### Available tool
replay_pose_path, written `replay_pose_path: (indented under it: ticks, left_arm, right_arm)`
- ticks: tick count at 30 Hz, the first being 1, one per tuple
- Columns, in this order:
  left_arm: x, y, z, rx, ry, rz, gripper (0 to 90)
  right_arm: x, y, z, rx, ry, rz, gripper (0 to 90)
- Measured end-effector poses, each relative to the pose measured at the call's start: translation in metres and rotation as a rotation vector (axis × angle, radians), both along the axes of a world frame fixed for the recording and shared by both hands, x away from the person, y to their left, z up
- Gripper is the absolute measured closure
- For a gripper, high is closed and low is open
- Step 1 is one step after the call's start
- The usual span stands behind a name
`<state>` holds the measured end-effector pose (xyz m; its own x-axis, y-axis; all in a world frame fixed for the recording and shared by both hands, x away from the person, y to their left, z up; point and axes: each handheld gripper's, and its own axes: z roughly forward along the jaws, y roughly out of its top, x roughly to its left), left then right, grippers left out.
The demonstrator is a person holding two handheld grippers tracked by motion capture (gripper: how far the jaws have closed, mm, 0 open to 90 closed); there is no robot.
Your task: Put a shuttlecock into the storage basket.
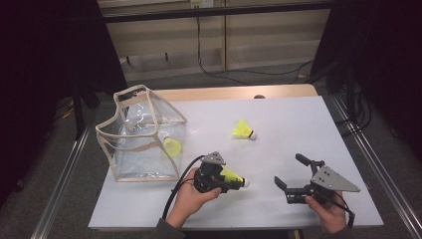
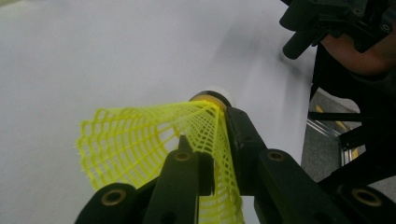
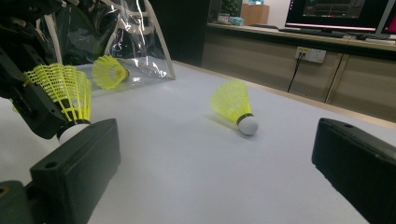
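- High view: the left gripper (image 1: 233,182) clamps a shuttlecock (image 1: 232,177) near the table's (image 1: 298,124) front edge, cork pointing right; the clear bag (image 1: 142,134) lies toward the back-left corner.
- Left gripper view: jaws pinch the yellow skirt (image 2: 140,144), cork away.
- Right gripper view: the right gripper (image 3: 210,186) stands open, empty.

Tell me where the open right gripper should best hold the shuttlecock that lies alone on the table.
Probably on the yellow skirt of the free shuttlecock, near its white cork. It lies on its side, cork toward the right gripper, so come from above, jaws across the narrow end of the skirt.
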<state>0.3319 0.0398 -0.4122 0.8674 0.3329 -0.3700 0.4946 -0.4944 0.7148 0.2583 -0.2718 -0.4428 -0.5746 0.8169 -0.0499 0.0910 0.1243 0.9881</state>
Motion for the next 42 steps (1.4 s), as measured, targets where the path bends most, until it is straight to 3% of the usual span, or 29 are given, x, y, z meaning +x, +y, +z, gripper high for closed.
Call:
replay_pose_path:
  ticks: [21, 27, 42]
  left_arm:
    - [0.004, 0.018, 0.016, 0.009, -0.008, 0.032, 82.6]
    - [0.004, 0.021, 0.026, 0.013, -0.024, 0.037, 82.6]
    - [0.01, 0.029, 0.047, 0.03, -0.017, 0.052, 82.6]
  right_arm:
    - [-0.002, -0.008, -0.002, 0.004, 0.011, -0.024, 0.9]
    - [-0.001, -0.005, -0.001, 0.008, 0.012, -0.021, 0.9]
    - [-0.001, -0.008, -0.001, 0.018, 0.016, -0.029, 0.5]
